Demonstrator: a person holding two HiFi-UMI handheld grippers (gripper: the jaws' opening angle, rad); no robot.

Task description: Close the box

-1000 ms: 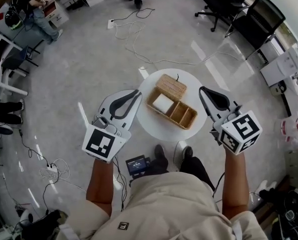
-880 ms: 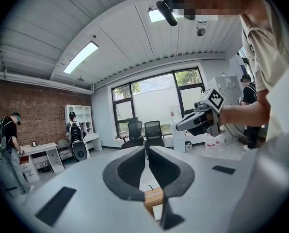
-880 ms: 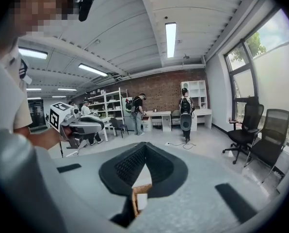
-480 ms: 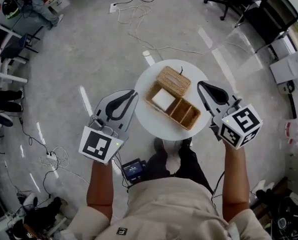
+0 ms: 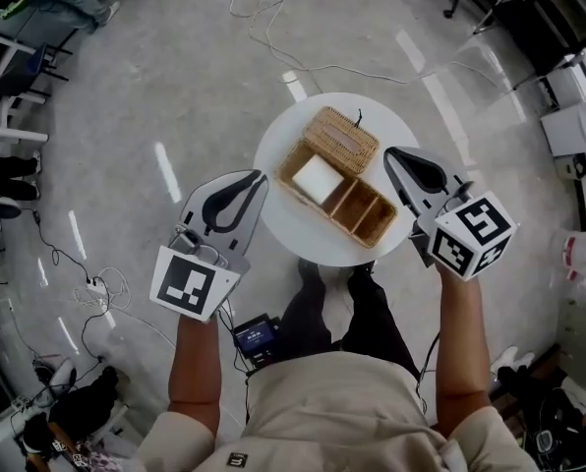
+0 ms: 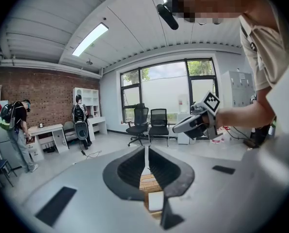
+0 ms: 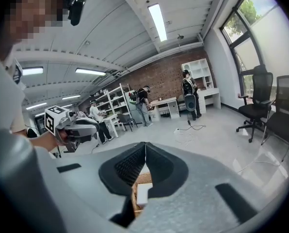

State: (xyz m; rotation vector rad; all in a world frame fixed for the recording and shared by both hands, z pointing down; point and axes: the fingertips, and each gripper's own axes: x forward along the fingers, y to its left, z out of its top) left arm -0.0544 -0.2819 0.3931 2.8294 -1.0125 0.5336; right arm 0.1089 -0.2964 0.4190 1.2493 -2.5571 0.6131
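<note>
The task has not started in any visible way. The wicker box [image 5: 357, 212] sits in the middle of the round white table [image 5: 291, 232], in the upper centre of the head view. Its woven lid [image 5: 342, 140] lies folded back flat past the box's upper-left end, leaving three compartments open. The compartment nearest the lid holds a white block [image 5: 320, 178]. The other two look empty.

The left gripper [image 5: 261, 174] hovers at the table's left edge with its tips pointing toward the box but apart from it. Its own view shows the jaws pressed together with nothing between them. The right gripper [image 5: 388, 151] hangs over the table's right side, close beside the box's lower-right end and apparently not touching it. Its jaws are likewise closed and empty.

The whole job seems to remain: reaching the lid, swinging it over the compartments and setting it down flush.
</note>
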